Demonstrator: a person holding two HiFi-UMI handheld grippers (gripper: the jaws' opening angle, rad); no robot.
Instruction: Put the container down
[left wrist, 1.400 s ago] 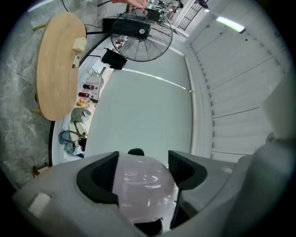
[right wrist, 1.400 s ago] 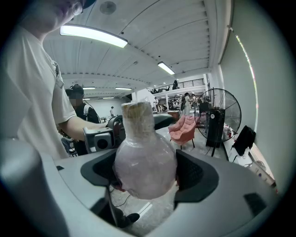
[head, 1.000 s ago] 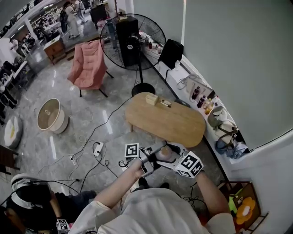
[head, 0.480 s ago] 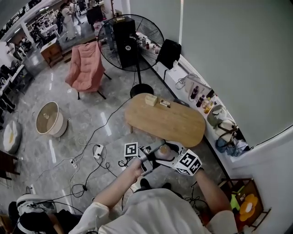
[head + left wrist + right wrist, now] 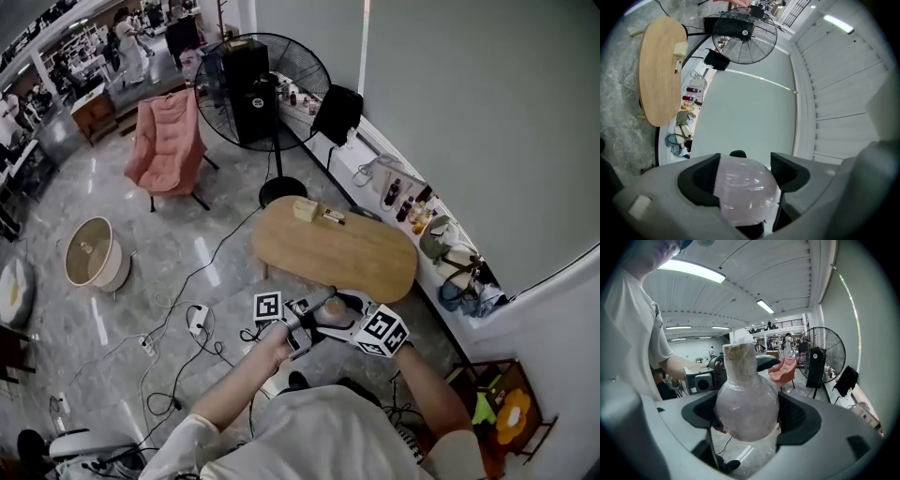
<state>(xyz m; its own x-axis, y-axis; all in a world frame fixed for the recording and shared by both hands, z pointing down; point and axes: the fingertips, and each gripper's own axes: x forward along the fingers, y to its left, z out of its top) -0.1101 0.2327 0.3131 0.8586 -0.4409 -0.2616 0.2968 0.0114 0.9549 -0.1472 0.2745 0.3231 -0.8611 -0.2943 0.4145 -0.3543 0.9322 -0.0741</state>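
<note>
Nearest, up in the air just short of the table's near edge: a round-bellied container, clamped from both sides, with the left hand-held gripper and right hand-held gripper each closed on its translucent bulb, neck poking clear. Farther, at the table's far end — a small box. Beyond the table, a pink chair and a big fan.

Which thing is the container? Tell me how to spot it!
Find the big oval wooden table; just in front of its near edge the left gripper and right gripper meet. Both are shut on a clear, round-bellied flask with a tan-topped neck, the only see-through thing there.
</note>
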